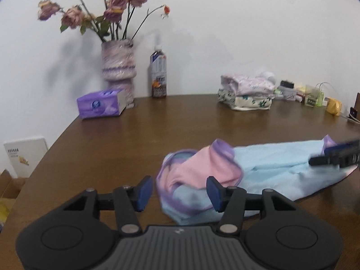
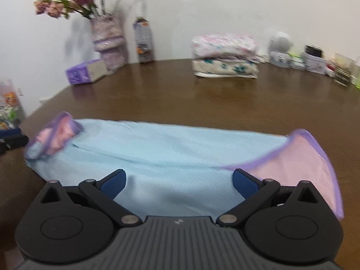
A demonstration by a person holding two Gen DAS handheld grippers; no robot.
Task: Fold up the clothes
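Fingers of the left gripper are spread apart, holding nothing. At its 12 o'clock lies the soft light-blue shirt with pink sleeves and purple edges, flat on the brown wooden table. The right gripper is wide open too, just above the shirt. Far off at 1 o'clock sits a stack of folded flowery clothes.

We seem to be in a home: a vase of dried roses, tissue pack, folded laundry on a wooden table.
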